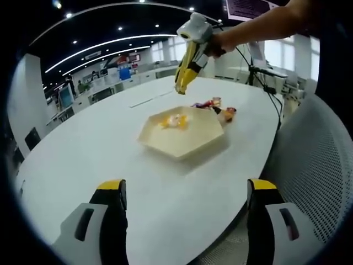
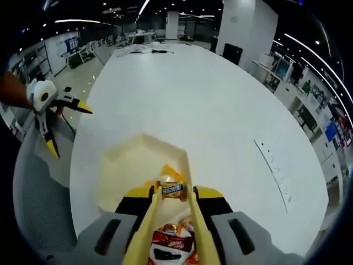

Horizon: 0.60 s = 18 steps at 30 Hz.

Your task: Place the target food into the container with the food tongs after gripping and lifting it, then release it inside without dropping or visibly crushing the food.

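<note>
We are holding the right gripper (image 2: pixel 174 201) above the near edge of the hexagonal container (image 2: pixel 138 165), and its jaws are clenching a pair of yellow food tongs (image 2: pixel 151 232). The tongs are pinching a small wrapped snack (image 2: pixel 172 190) at their tips, so the target food is hanging lifted over the container's rim, just beside the yellow pieces (image 2: pixel 172 172) already lying inside. More wrapped snacks (image 2: pixel 171 243) are lying on the white table (image 2: pixel 220 110) below the tongs, near us.

In the left gripper view, we are keeping the left gripper (image 1: pixel 185 190) low and near, with its jaws standing wide apart and grasping nothing. The container (image 1: pixel 182 132) is sitting at the table's middle, with pale food (image 1: pixel 175 120) inside it. The right gripper (image 1: pixel 190 52) is hovering above its far side, held by a hand (image 1: pixel 220 41). A few loose snacks (image 1: pixel 218 107) are lying just beyond the container's far right edge. A grey mesh chair back (image 1: pixel 314 160) is standing at the right.
</note>
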### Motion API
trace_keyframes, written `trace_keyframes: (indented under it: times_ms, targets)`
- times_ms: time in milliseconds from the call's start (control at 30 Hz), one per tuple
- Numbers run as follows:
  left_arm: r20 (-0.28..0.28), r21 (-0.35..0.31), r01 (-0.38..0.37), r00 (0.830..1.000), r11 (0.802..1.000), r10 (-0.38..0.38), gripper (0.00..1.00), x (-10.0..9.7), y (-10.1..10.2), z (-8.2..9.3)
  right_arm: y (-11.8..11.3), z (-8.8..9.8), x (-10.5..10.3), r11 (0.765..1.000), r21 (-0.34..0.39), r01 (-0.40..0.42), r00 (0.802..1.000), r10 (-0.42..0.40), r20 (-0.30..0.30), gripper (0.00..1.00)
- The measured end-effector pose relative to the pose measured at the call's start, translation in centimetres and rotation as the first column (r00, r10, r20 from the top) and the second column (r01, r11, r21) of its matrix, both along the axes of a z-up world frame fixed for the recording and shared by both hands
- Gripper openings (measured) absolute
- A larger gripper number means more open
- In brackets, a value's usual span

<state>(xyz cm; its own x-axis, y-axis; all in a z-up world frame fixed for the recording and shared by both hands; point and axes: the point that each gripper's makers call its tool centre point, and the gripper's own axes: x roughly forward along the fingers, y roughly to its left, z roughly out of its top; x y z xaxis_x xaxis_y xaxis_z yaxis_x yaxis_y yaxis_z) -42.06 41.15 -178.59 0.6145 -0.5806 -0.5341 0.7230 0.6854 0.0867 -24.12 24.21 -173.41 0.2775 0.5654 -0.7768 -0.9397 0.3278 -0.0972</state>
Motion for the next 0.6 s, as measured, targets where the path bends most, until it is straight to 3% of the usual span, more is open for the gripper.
trace_keyframes:
  times_ms: [300,600]
  targets:
    - [0.003,0.000,-0.008,1.000,1.000,0.008,0.86,0.1,0.1,0.0,0.3,0.4,0.2,1.000,0.004,-0.007,1.000,0.007,0.002,0.27]
    - [0.000,0.006,-0.009,1.000,1.000,0.009,0.86,0.1,0.2,-0.1,-1.3,1.2,0.3,1.000,0.004,-0.003,1.000,0.002,0.018,0.28]
